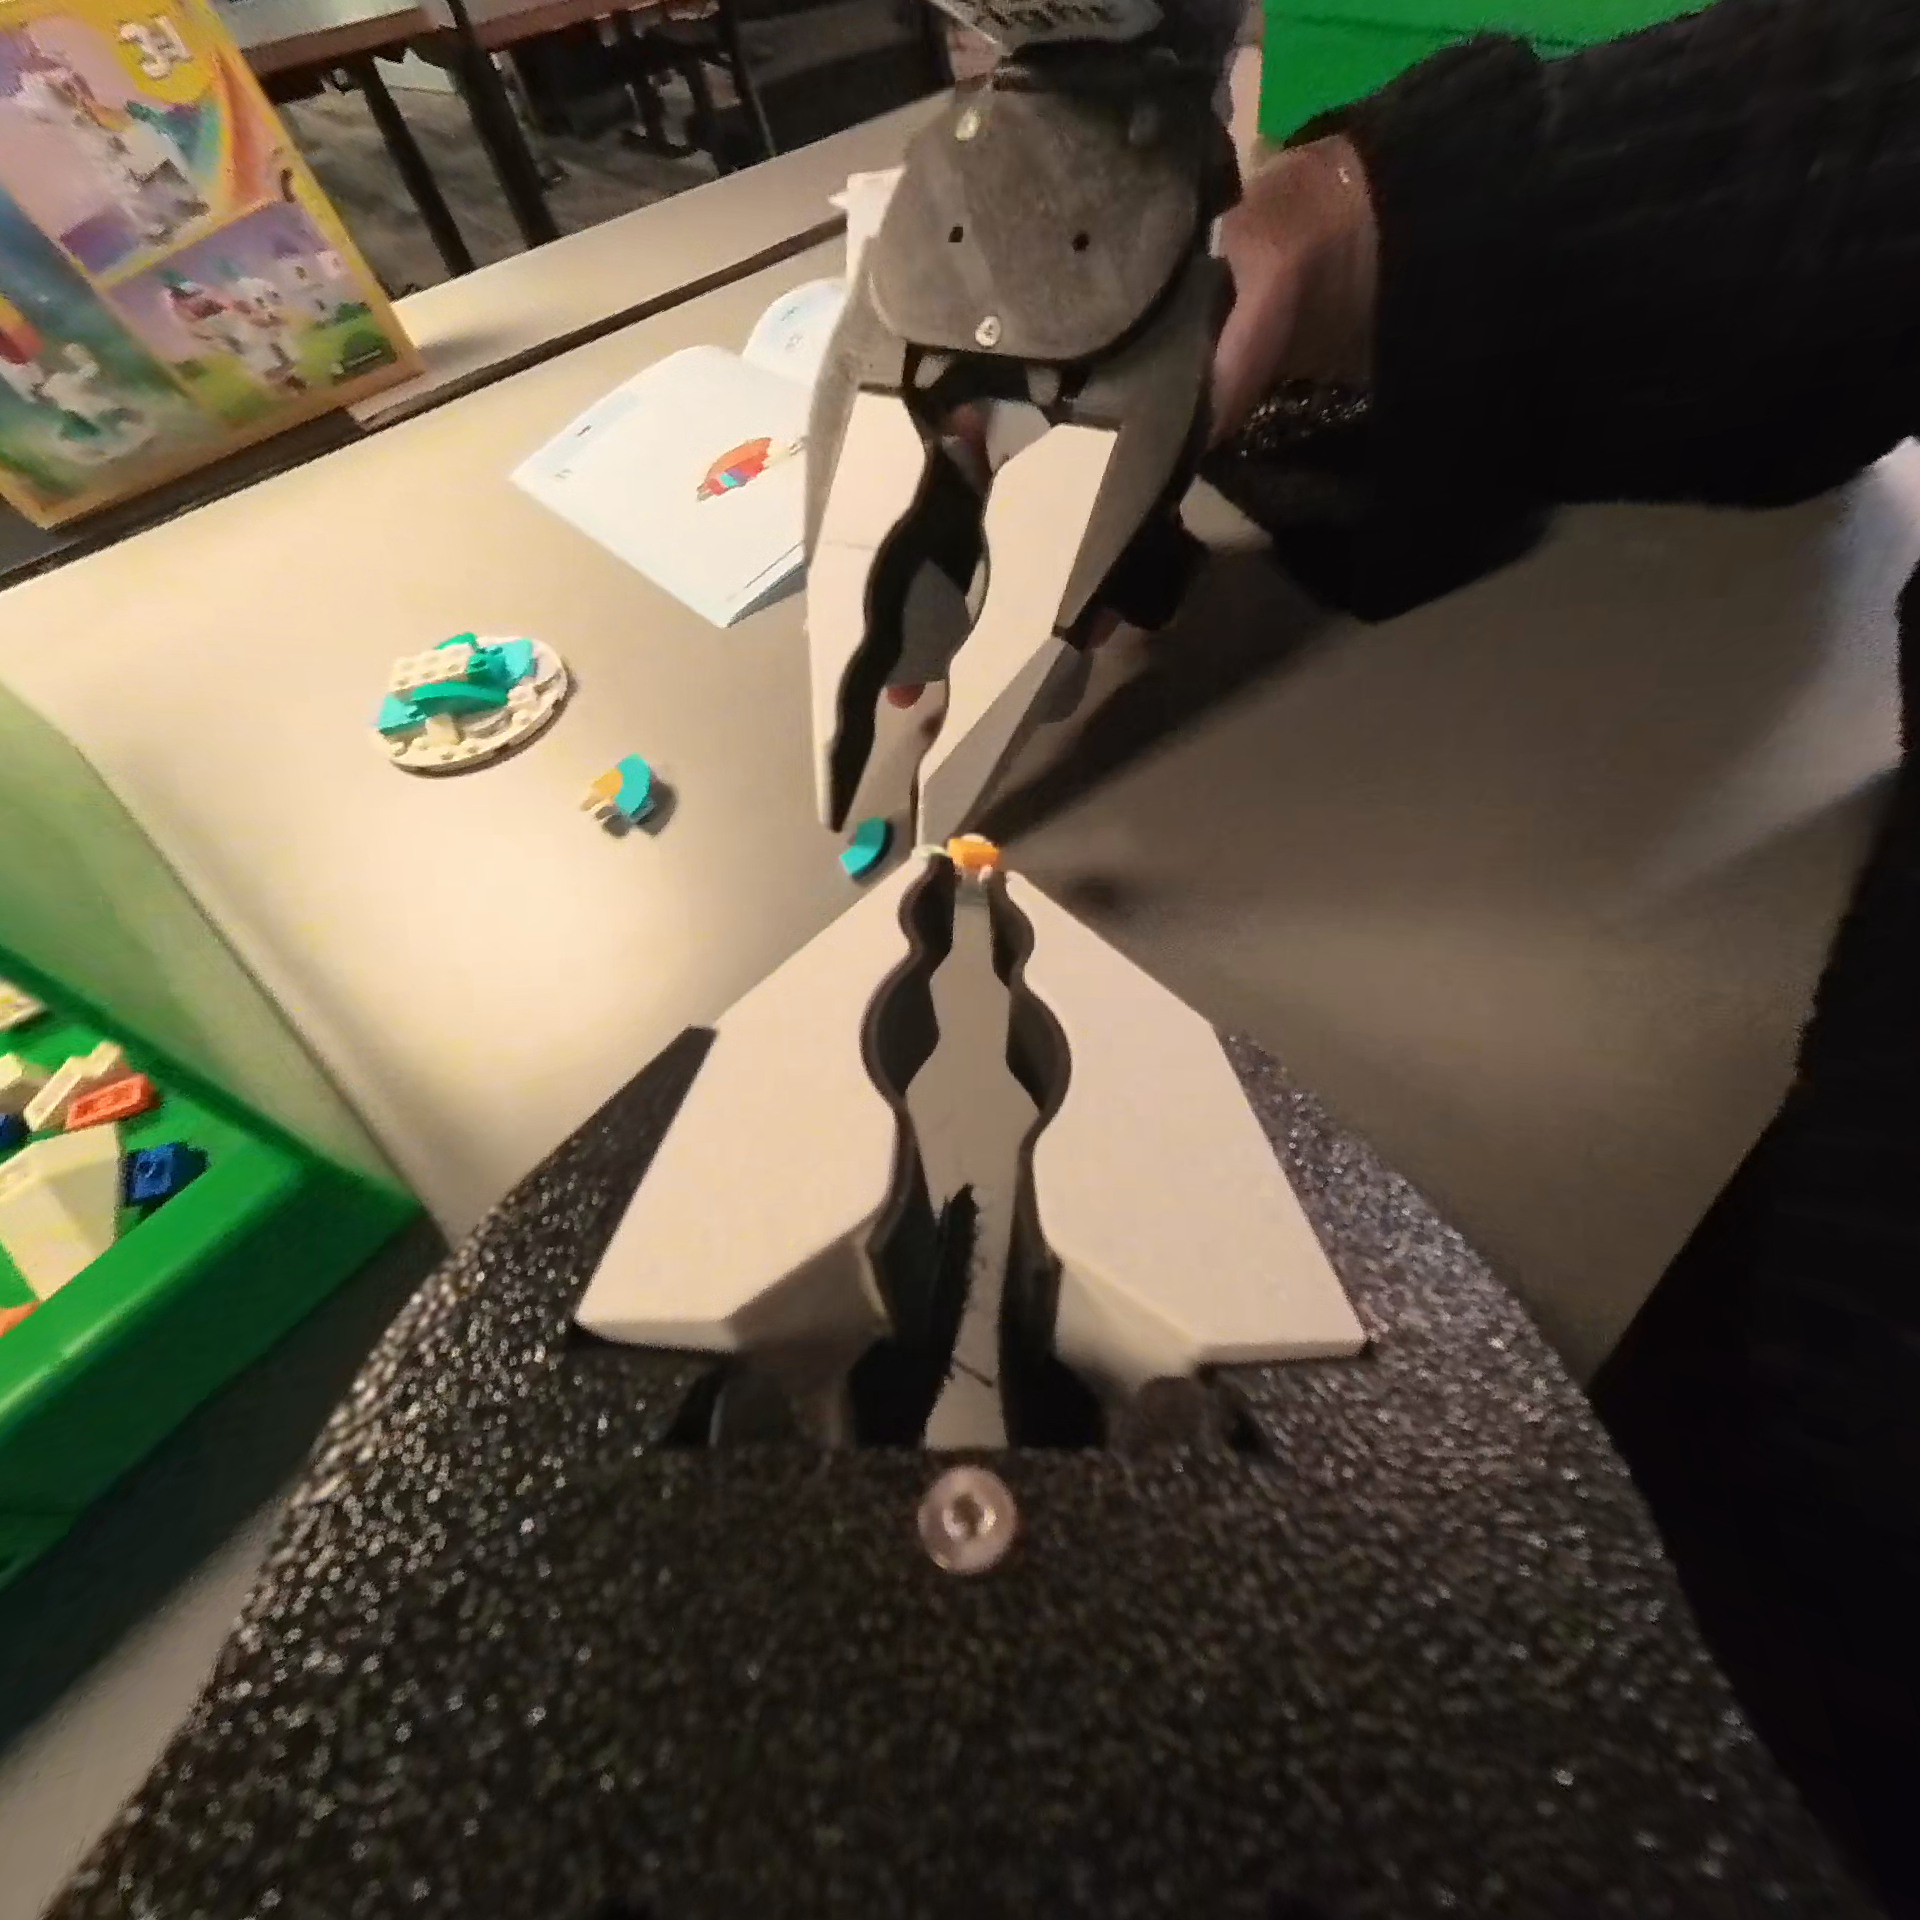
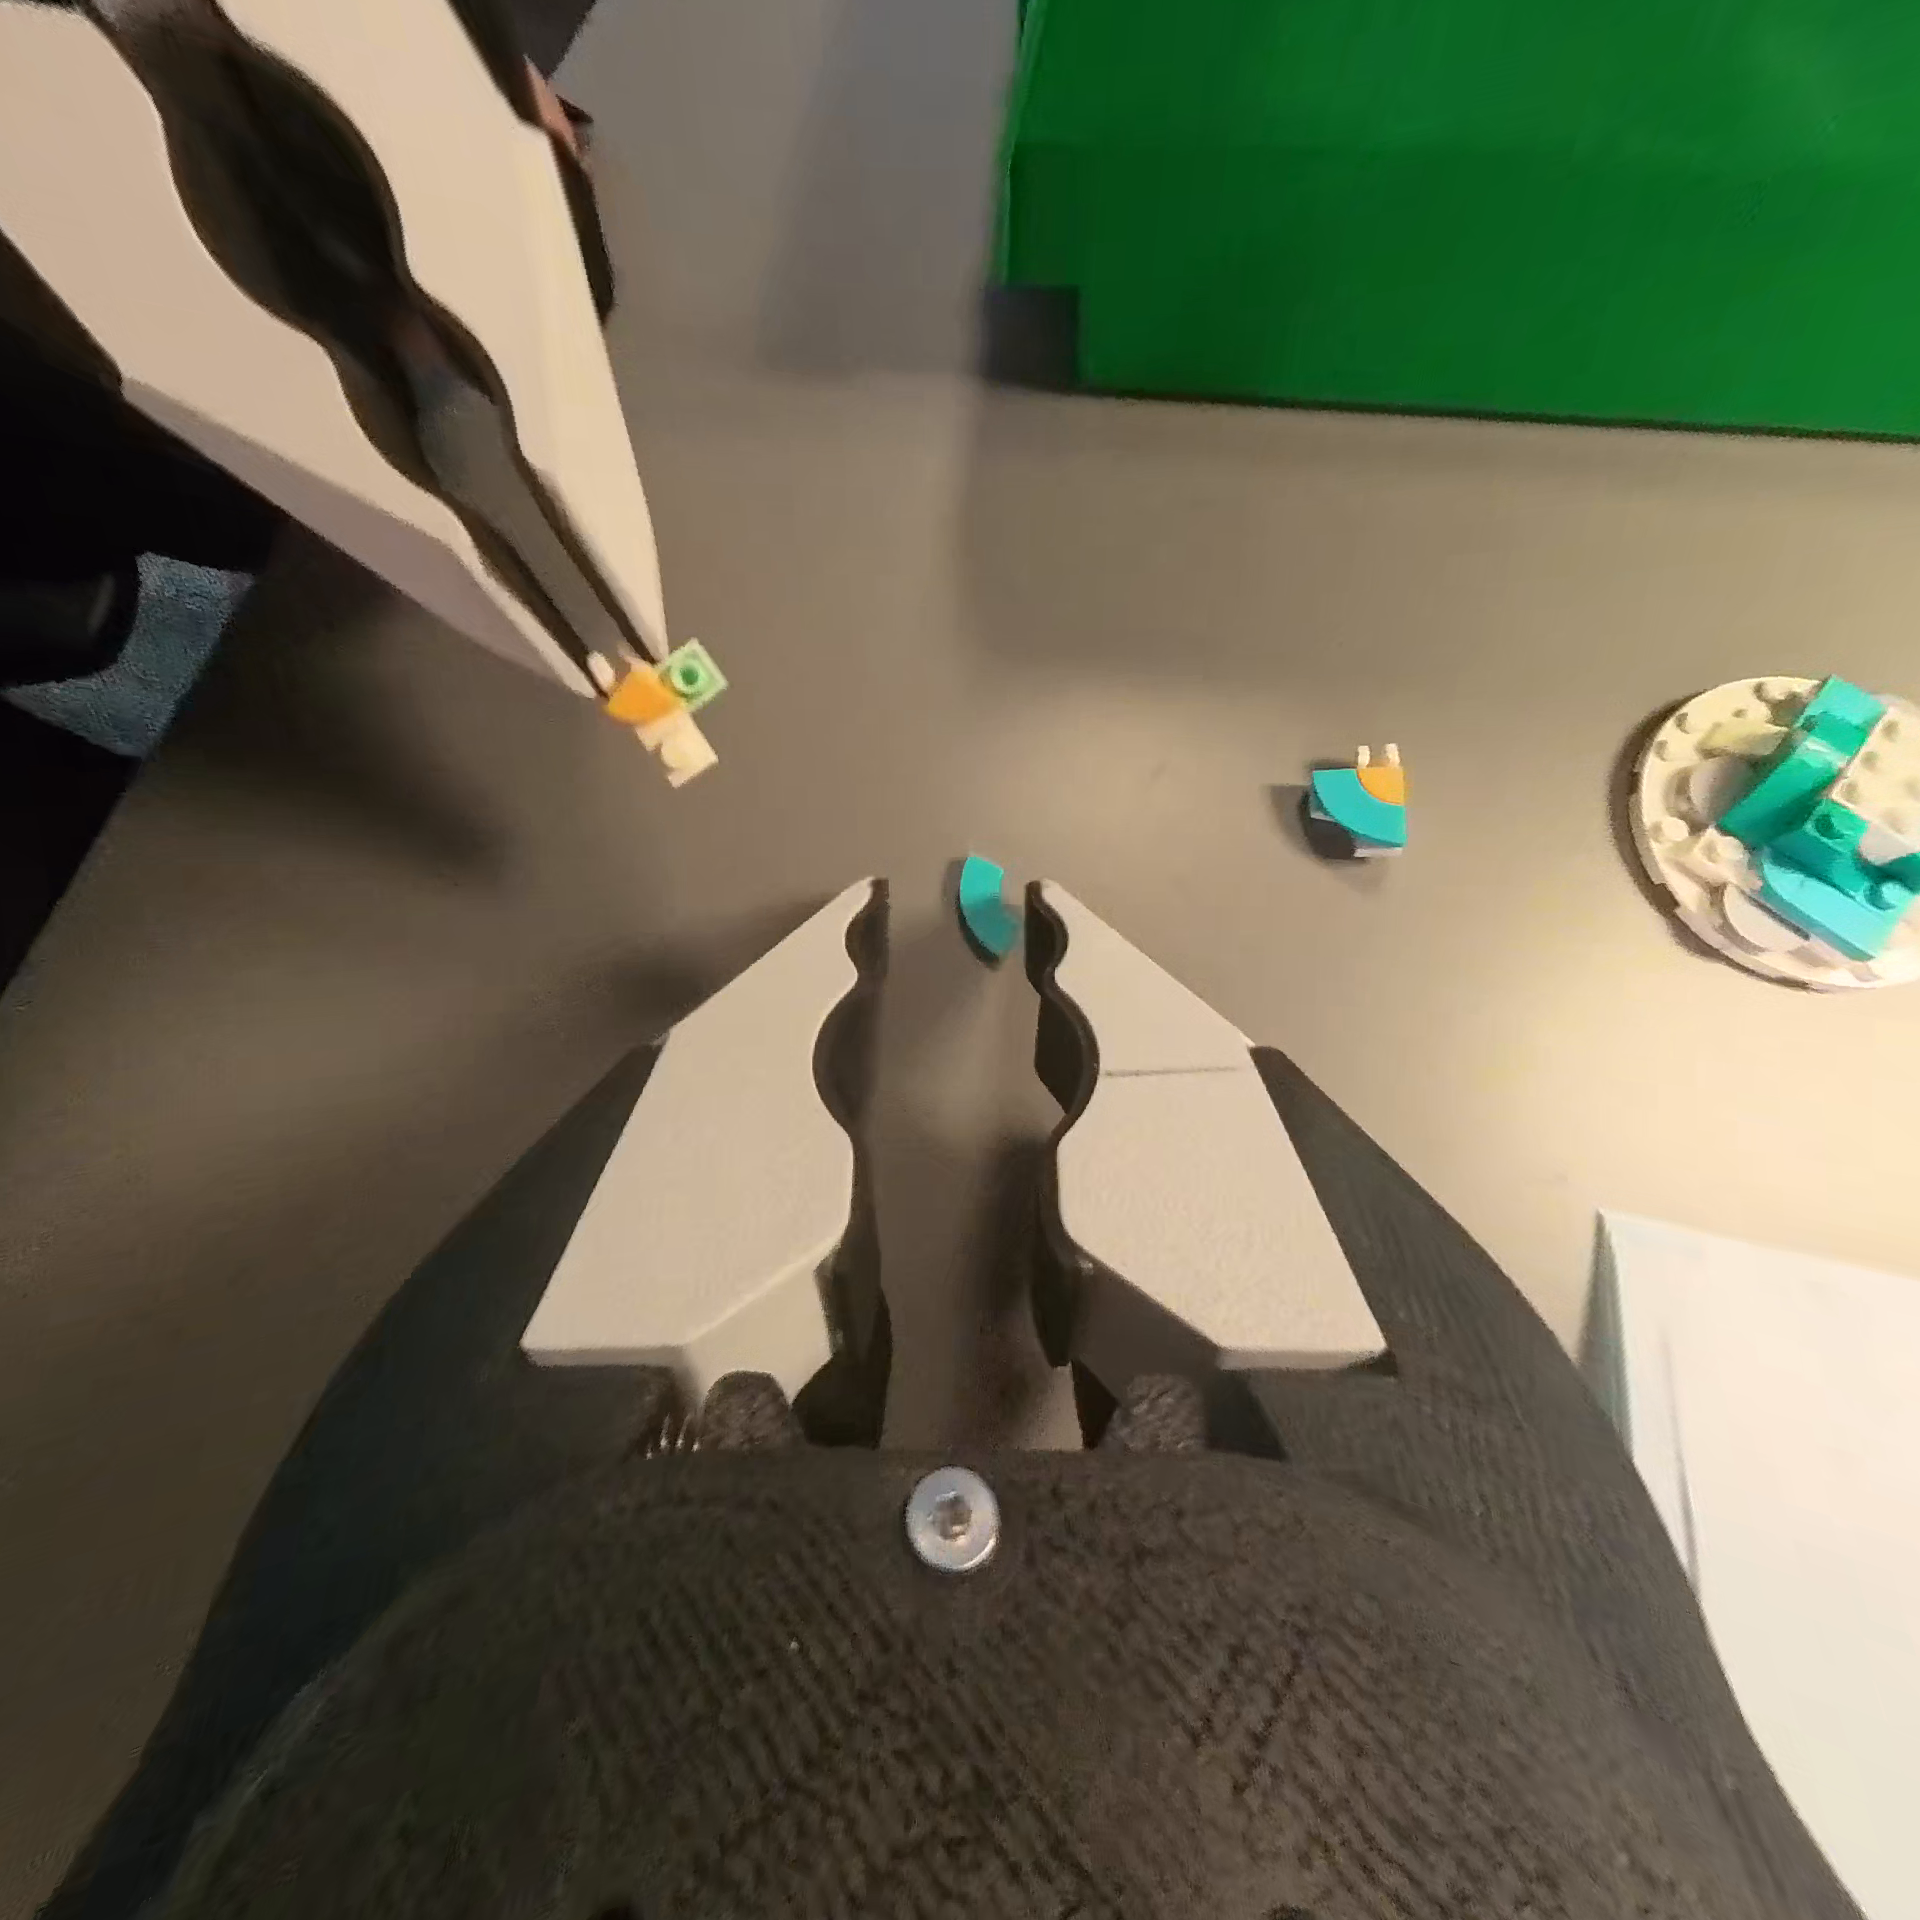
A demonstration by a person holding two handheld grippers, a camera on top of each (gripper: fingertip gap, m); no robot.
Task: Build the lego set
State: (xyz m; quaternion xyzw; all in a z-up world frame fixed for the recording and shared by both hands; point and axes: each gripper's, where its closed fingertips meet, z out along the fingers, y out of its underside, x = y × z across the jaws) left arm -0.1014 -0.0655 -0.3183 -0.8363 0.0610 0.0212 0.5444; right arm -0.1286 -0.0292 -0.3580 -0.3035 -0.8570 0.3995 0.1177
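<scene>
The left gripper (image 2: 623, 675) pinches a small sub-assembly (image 2: 665, 707) of orange, white and light green pieces at the very tips of its jaws. It holds the piece above the grey table (image 2: 1143, 623), probably so that the next part can be pressed onto it in the air. In the right wrist view this small sub-assembly sits at about 10 o'clock from the right gripper (image 2: 956, 894).

The jaws of the right gripper are spread, with nothing between them. Just ahead of the tips, at 12 o'clock, lies a teal curved piece (image 2: 985, 906) flat on the table. The gripper seems to point at it in order to pick it up, and the opening looks wide enough for this.

At 2 o'clock in the same view stands a second small assembly (image 2: 1356, 816) of teal and orange, and farther right the round white base (image 2: 1662, 831) with teal bricks on it, set aside but near. The open instruction booklet (image 1: 665, 488) lies behind, readable from the work place. At 8 o'clock in the left wrist view the green tray (image 1: 208, 1278) keeps the loose bricks together. The set's box (image 1: 156, 239) stands at 10 o'clock.
</scene>
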